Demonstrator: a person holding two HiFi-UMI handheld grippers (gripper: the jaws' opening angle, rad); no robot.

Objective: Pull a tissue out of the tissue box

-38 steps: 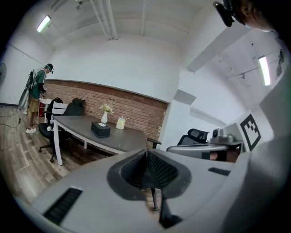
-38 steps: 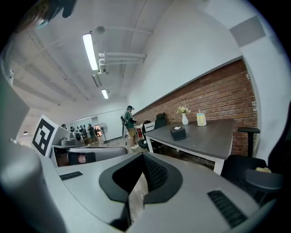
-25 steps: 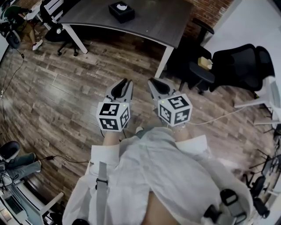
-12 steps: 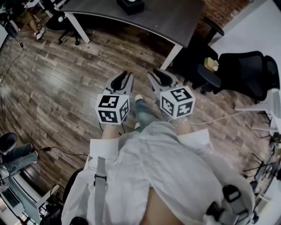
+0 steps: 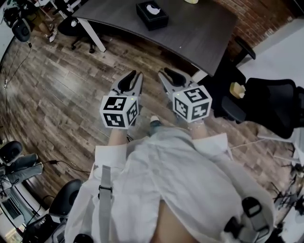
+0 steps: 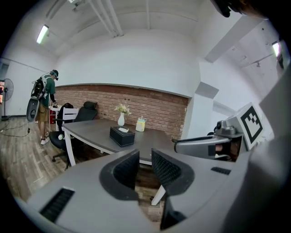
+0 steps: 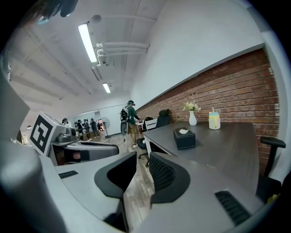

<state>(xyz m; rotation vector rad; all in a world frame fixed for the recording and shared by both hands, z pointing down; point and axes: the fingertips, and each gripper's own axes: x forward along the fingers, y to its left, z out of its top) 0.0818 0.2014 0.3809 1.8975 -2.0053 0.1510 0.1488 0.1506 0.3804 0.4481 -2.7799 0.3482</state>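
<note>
The black tissue box [image 5: 152,14] with a white tissue poking from its top stands on the dark grey table [image 5: 204,38], well ahead of both grippers. My left gripper [image 5: 134,77] and right gripper [image 5: 167,75] are held side by side over the wooden floor, pointing at the table. The left gripper view shows the tissue box [image 6: 122,135] far beyond my left gripper [image 6: 145,155], whose jaws stand a little apart with nothing between them. In the right gripper view the box [image 7: 184,137] lies beyond my right gripper [image 7: 142,158], also parted and empty.
A white vase with flowers [image 6: 121,119] and a yellow cup [image 6: 140,124] stand behind the box, before a brick wall. Black office chairs [image 5: 270,102] are right of the table. A person with a backpack [image 6: 43,98] stands at the table's far left end.
The table and tissue box have come nearer and lower in the head view as the person walks toward them. Both grippers keep their places in front of the body.
</note>
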